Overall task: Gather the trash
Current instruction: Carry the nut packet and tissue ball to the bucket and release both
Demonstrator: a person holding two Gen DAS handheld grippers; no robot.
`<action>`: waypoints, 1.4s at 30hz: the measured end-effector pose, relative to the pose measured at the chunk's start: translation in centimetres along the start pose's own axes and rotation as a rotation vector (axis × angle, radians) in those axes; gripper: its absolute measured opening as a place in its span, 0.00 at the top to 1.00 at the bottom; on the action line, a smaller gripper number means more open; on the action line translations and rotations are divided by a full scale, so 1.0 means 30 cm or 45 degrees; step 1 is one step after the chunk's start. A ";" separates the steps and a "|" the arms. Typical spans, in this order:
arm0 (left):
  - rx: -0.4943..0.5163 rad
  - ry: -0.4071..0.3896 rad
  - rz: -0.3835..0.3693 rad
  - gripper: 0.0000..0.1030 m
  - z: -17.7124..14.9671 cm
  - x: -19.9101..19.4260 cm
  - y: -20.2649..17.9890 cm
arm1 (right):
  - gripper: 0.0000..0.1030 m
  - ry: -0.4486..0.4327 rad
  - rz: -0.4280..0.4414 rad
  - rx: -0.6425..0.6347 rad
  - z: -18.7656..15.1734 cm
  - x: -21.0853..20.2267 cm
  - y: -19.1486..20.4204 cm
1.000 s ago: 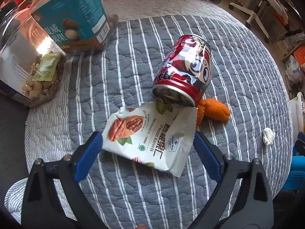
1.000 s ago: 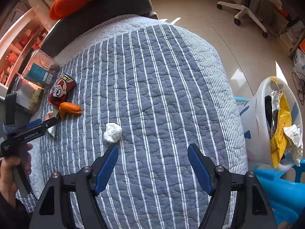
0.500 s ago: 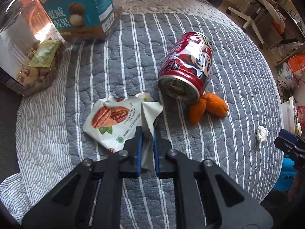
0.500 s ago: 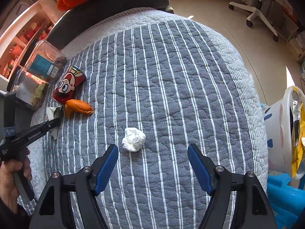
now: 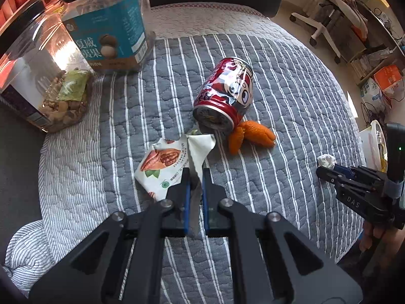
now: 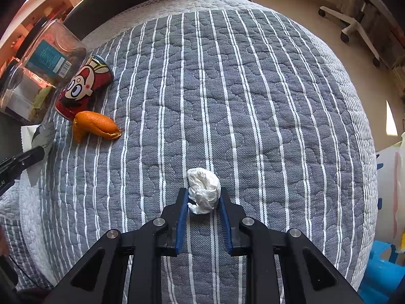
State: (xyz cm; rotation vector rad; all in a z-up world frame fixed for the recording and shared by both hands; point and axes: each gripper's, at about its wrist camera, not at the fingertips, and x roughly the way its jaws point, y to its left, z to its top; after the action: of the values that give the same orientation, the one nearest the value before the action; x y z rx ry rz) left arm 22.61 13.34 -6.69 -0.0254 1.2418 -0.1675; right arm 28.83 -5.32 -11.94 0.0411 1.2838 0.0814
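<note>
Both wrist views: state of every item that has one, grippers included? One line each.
left gripper: shut on the pecan packet
pecan packet: crumpled, pinched at its edge
right gripper: just closed, shut on the tissue wad
tissue wad: crumpled, between the pads
red can: on its side
orange peel: loose, beside the can
nut jar: upright

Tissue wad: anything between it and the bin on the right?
Nothing visible. The right gripper is shut on the tissue wad; only bare quilt lies toward the white bin past the quilt's right edge.
</note>
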 end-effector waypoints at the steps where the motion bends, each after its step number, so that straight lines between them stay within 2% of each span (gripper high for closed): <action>1: -0.001 0.000 0.001 0.91 -0.004 -0.005 -0.001 | 0.79 -0.005 -0.007 -0.013 -0.001 -0.002 0.005; 11: -0.026 -0.014 0.038 0.92 -0.030 -0.052 -0.015 | 0.79 -0.054 0.023 -0.029 -0.021 -0.100 0.008; 20: -0.019 -0.067 0.000 0.92 -0.035 -0.108 -0.090 | 0.79 -0.139 0.052 0.031 -0.039 -0.275 -0.131; 31: 0.066 -0.135 -0.102 0.92 -0.019 -0.145 -0.312 | 0.79 -0.260 0.044 0.150 -0.120 -0.472 -0.363; 42: 0.213 -0.167 -0.225 0.92 -0.012 -0.142 -0.618 | 0.79 -0.331 -0.011 0.326 -0.263 -0.606 -0.668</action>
State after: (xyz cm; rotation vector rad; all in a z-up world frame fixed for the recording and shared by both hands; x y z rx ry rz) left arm 18.84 -4.32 -0.77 -0.0010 1.0908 -0.4163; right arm 16.91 -26.94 1.70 0.2580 1.0280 -0.0942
